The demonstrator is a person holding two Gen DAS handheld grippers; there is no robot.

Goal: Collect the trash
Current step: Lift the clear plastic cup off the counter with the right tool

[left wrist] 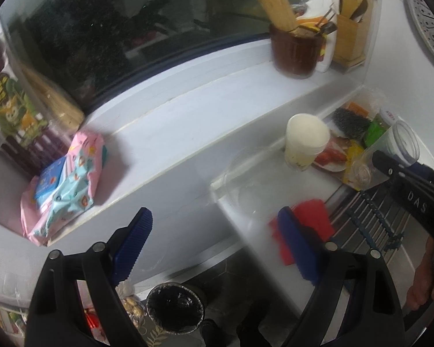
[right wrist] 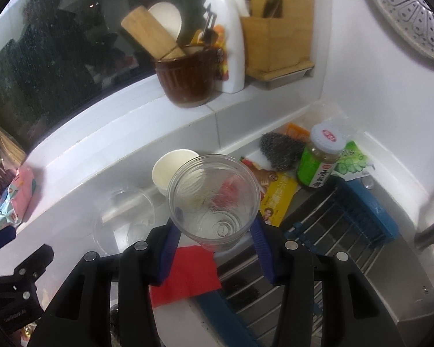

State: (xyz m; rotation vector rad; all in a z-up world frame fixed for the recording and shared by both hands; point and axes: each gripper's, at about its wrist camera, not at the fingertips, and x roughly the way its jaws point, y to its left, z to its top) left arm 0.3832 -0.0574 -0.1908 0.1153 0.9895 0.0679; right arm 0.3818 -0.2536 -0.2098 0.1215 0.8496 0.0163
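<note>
Plastic, paper, wood and steel at a kitchen sink

Clear glossy plastic cup [right wrist: 214, 202]; matt white paper cup [right wrist: 170, 173]; flat red paper napkin [right wrist: 188, 274]; rough steel-wool scourer [right wrist: 280, 151]; glazed brown crock [right wrist: 185, 84] holding a wooden block; brushed-metal sink [right wrist: 390, 303]; ribbed blue gripper pads [left wrist: 134, 245].

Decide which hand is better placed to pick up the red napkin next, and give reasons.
Left. The left tool is open and empty, with the red napkin beside its right finger. The right tool is already clamped on a clear plastic cup.
</note>
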